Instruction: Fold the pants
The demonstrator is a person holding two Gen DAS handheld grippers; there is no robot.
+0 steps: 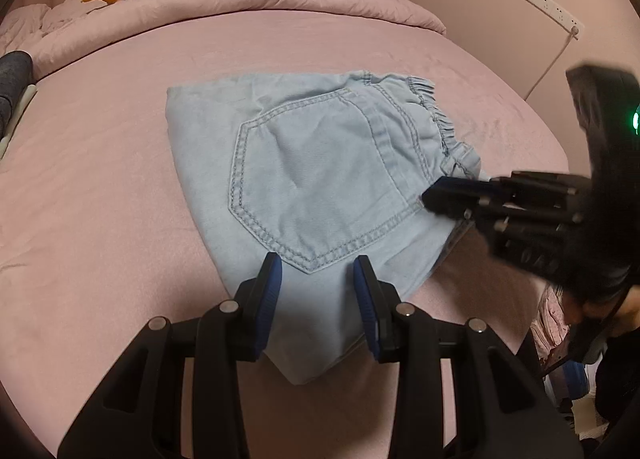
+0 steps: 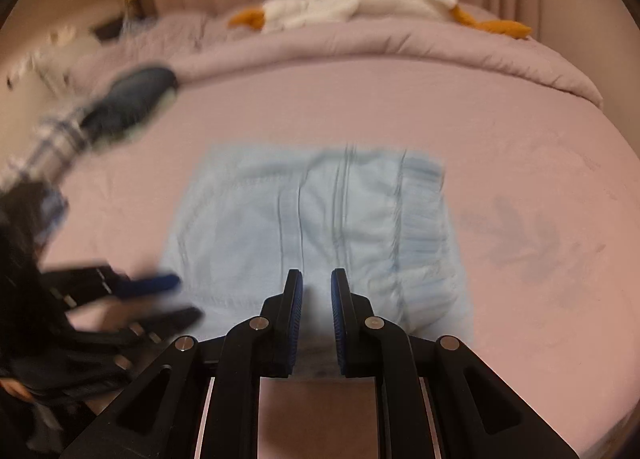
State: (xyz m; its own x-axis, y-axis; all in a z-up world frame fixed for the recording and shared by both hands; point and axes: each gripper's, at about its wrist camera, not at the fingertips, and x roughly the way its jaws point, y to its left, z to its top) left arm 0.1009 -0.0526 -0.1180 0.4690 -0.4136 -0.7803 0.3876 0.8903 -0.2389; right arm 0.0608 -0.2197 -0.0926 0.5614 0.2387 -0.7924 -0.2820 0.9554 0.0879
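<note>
Folded pants (image 1: 320, 179) mid-bed (image 1: 100, 199).
Left gripper (image 1: 318, 271) jaws spread over near edge; right gripper (image 2: 316, 291) jaws narrowly apart, pinching nothing.

You see pale denim pants (image 1: 320, 163) with raised stitching, a matt, velvety pink bed (image 1: 100, 199), and matt black plastic tongs (image 1: 318, 291) with ribbed blue pads (image 1: 270, 295).

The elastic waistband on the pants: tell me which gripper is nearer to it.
Right. The right gripper is beside the elastic waistband, over the pants. The left gripper is at the opposite folded edge.
</note>
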